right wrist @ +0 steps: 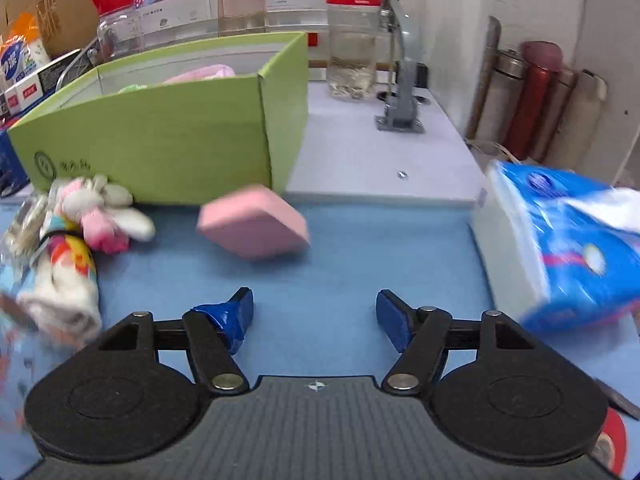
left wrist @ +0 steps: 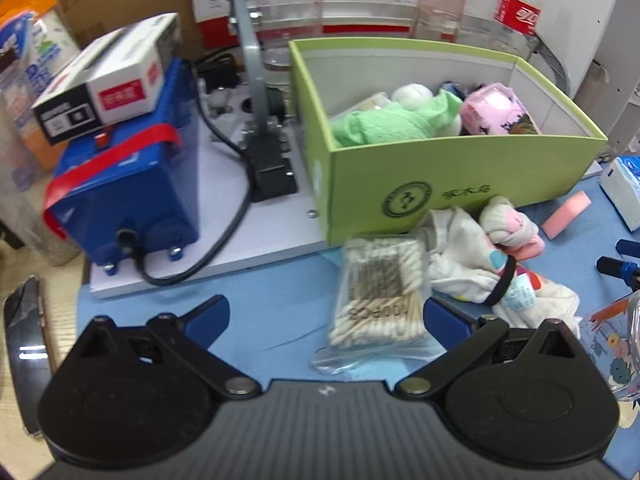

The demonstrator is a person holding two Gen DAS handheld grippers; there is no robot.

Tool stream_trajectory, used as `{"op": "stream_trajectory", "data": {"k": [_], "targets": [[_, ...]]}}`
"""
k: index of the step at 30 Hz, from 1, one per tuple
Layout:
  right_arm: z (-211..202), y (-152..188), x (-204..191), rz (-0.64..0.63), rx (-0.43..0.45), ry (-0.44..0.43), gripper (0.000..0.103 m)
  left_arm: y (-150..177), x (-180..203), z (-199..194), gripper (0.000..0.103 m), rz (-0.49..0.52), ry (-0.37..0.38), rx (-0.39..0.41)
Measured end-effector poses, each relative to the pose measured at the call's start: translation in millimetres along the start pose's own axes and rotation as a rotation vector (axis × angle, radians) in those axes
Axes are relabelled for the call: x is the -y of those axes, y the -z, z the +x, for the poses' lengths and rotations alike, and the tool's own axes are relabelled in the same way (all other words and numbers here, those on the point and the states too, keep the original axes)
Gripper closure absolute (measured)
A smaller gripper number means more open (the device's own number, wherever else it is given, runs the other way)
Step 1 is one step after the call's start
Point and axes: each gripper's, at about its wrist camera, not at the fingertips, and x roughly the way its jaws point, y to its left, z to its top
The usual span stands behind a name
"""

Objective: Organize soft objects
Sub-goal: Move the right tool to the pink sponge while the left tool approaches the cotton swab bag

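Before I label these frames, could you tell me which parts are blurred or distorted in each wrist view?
Left wrist view: the cotton swab bag is smeared by motion, the green box bows from fisheye distortion, and the corners are dark. Right wrist view: the pink sponge and tissue pack are blurred, while the right gripper stays sharp.

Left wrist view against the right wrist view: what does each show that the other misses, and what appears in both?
Only the left wrist view shows the blue machine, the bag of cotton swabs and the green cloth inside the box. Only the right wrist view shows the flasks by the wall and the grey clamp. Both show the green box, pink sponge, socks, tissue pack and blue mat.
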Motion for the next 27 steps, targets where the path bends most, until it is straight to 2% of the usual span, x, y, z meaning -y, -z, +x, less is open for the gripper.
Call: {"op": "stream_trajectory", "data": {"k": [6,10,15,19,22,27], "targets": [[-12.3,15.5,12.0,0.09,0.041,-0.044,0.047,-13.1,17.9,29.0,0.001,0.067,0.003,-0.068],[-8.5,11.0,9.3,0.087,0.037,-0.054,0.047,-14.1,22.6,46.6,0.0,0.108,-0.08,-0.094],[-5.8,0.7,2.4,0.089,0.054,-0.086,0.047,-4.4,-1.7,44.9,0.0,0.061,-0.135,-0.094],[1.4,-14.3,-15.5,0.037,0.098,-0.093,0.046,-1.0,-20.2,45.6,0.001,0.002,-0.096,-0.108],[13.2,-27.4,-31.0,0.01,0.119,-0.099,0.046,2.0,-23.5,46.5,0.0,-0.001,-0.07,-0.104],[34.4,-38.0,-46.0,-0.019,0.093,-0.077,0.046,7.9,-27.0,44.0,0.001,0.006,-0.05,-0.083]]}}
